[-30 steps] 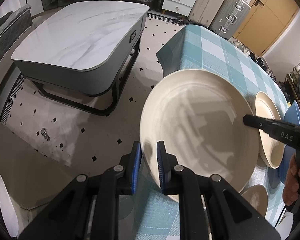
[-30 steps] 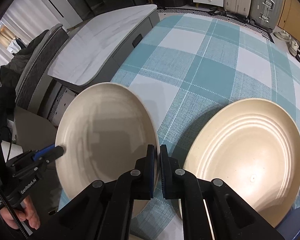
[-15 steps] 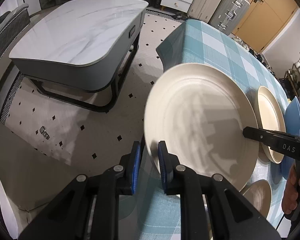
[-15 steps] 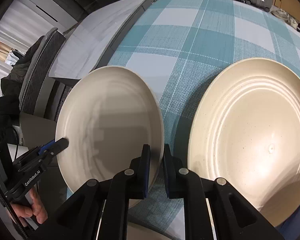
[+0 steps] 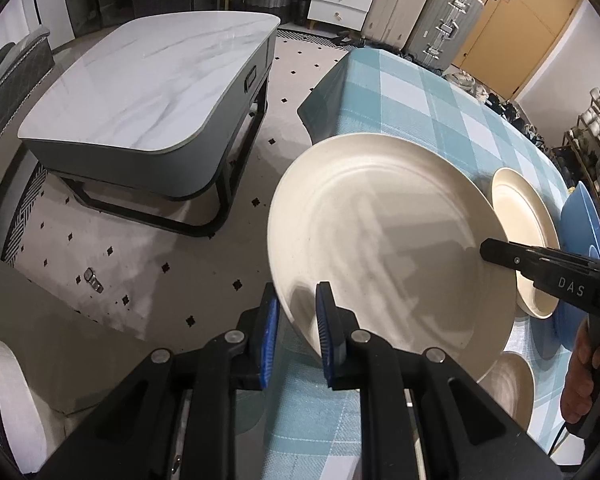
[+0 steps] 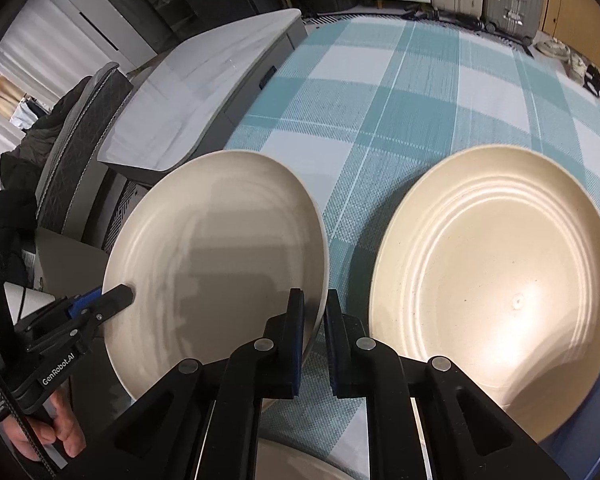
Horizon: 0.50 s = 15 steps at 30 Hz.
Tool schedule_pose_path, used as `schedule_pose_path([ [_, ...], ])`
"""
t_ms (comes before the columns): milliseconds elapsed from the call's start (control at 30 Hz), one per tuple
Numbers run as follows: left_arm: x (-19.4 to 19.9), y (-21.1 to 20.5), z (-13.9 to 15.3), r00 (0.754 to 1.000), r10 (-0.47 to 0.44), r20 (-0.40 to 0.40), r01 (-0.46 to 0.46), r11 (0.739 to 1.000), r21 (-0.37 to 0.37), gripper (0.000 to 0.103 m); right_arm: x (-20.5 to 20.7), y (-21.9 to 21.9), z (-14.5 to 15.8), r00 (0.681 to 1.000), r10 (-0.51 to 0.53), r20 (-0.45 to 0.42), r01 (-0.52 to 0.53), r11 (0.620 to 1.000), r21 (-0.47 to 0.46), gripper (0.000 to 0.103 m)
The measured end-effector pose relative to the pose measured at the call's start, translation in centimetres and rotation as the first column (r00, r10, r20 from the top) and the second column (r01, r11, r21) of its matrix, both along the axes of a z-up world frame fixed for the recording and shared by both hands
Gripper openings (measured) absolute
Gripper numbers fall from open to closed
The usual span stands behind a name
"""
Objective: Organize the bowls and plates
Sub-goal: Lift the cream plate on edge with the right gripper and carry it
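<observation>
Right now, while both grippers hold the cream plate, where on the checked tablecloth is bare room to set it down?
The tablecloth is bare beyond the held plate and the second cream plate, toward the suitcases. It is crowded on the near side: that plate, a blue plate and a small dish lie close together.

Beyond the held cream plate (image 6: 216, 256), the checked worktop (image 6: 412, 92) lies bare and passable. To its right a second cream plate (image 6: 496, 280) blocks the way; a blue dish (image 5: 582, 220) crowds the far edge.
</observation>
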<state>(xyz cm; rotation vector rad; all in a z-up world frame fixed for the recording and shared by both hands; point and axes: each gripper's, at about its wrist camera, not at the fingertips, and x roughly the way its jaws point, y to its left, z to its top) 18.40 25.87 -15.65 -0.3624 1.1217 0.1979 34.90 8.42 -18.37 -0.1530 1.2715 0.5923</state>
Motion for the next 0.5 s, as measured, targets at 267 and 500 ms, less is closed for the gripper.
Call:
schedule_pose_path([
  [267, -1.2, -1.0, 1.3, 1.000, -0.003, 0.025, 0.003, 1.000, 0.008, 0.016, -1.4, -1.4, 2.1, 0.999, 0.007, 0.052, -0.008, 1.000, 0.015, 0.009],
  [500, -3.7, -2.9, 3.1, 0.997, -0.008, 0.077, 0.006, 0.999, 0.032, 0.016, -4.0, -2.7, 4.2, 0.994, 0.006, 0.107, -0.010, 0.999, 0.038, 0.009],
])
